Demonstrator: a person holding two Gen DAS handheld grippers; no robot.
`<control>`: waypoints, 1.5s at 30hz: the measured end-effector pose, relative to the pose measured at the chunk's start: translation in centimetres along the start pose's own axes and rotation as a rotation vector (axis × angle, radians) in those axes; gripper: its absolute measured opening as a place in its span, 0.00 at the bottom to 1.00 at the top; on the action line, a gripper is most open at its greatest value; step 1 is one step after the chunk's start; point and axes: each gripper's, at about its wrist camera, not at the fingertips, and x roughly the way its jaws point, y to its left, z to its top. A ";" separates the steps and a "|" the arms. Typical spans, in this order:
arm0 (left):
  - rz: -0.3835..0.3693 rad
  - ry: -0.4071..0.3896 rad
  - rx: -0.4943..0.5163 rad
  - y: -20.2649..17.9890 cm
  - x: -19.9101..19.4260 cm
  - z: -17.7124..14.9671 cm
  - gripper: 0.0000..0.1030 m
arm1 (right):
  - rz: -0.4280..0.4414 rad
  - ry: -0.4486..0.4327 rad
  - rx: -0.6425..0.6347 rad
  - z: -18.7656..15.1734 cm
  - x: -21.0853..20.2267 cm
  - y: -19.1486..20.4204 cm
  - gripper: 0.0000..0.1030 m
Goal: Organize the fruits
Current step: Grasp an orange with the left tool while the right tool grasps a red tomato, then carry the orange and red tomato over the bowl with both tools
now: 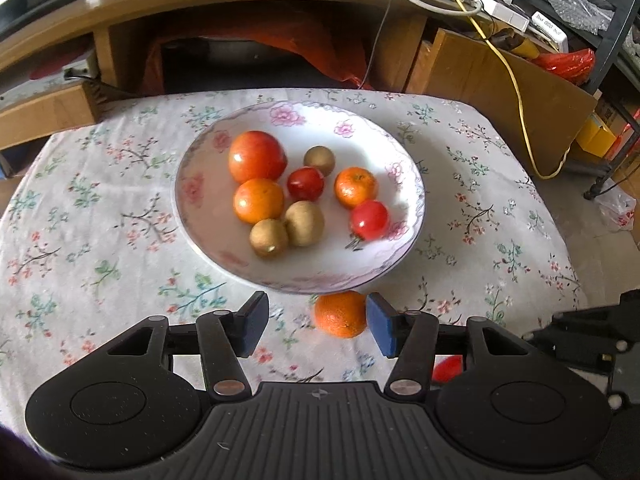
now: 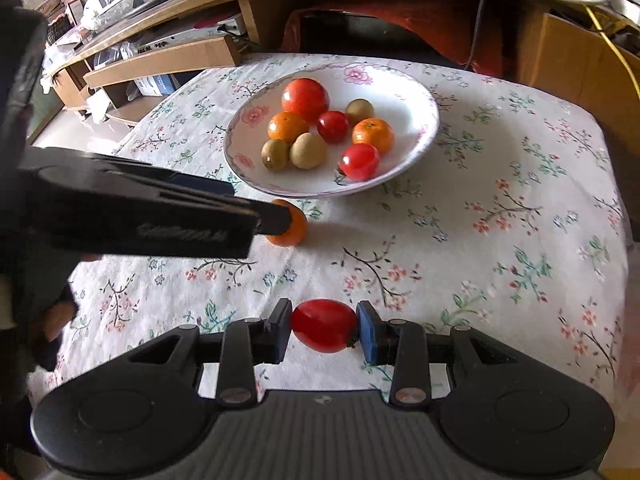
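Observation:
A white floral plate [image 1: 320, 264] on the flowered tablecloth holds a big tomato [image 1: 257, 156], two oranges, three kiwis and two small red tomatoes. A loose orange [image 1: 340, 314] lies on the cloth just in front of the plate. My left gripper [image 1: 318, 322] is open around it: the right pad is close beside the orange and the left pad stands well clear. In the right wrist view the left gripper's finger [image 2: 276, 216] partly covers that orange [image 2: 294, 234]. My right gripper [image 2: 324, 328] is shut on a small red tomato [image 2: 320, 322], held above the cloth nearer the front.
The plate [image 2: 404, 92] sits toward the far side of the table. Behind it stands a wooden desk [image 1: 200, 4] with cables and a yellow cord [image 1: 516, 92]. Cardboard [image 1: 500, 76] and a metal rack stand at the right. Bare cloth stretches right of the plate [image 2: 500, 200].

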 end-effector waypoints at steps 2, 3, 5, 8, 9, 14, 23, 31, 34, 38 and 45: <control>-0.007 0.007 -0.012 -0.3 0.6 0.0 0.61 | 0.004 -0.002 0.008 -0.1 -0.2 -0.3 0.34; -0.009 0.008 -0.013 -0.5 0.9 0.0 0.61 | 0.004 -0.003 0.011 -0.2 -0.2 -0.5 0.34; -0.003 0.011 -0.007 -0.9 1.4 -0.2 0.60 | 0.006 -0.004 0.018 -0.2 -0.4 -0.7 0.34; 0.008 0.016 -0.018 -1.1 2.1 -0.3 0.57 | 0.009 -0.006 0.027 -0.2 -0.5 -1.0 0.34; 0.009 0.012 -0.023 -1.2 2.2 -0.3 0.56 | 0.011 -0.007 0.030 -0.2 -0.5 -1.1 0.34; 0.034 -0.001 -0.009 -1.6 2.3 -0.2 0.45 | 0.011 0.000 0.039 -0.4 -0.5 -1.5 0.34; 0.043 0.035 0.045 -2.1 1.8 -0.9 0.39 | -0.017 0.008 0.065 -0.8 -0.5 -2.8 0.34; 0.043 0.062 0.074 -1.3 -0.5 -2.7 0.39 | -0.023 0.008 0.053 -1.2 -1.0 -2.5 0.34; 0.040 0.062 0.071 -0.7 -1.8 -3.7 0.39 | -0.022 -0.003 0.039 -1.4 -1.7 -1.9 0.34; 0.026 0.066 0.065 -0.3 -2.8 -4.8 0.39 | -0.020 -0.006 0.028 -1.8 -2.0 -0.9 0.34; 0.014 0.077 0.058 0.7 -2.8 -5.8 0.39 | -0.029 0.019 0.001 -2.3 -1.2 1.0 0.34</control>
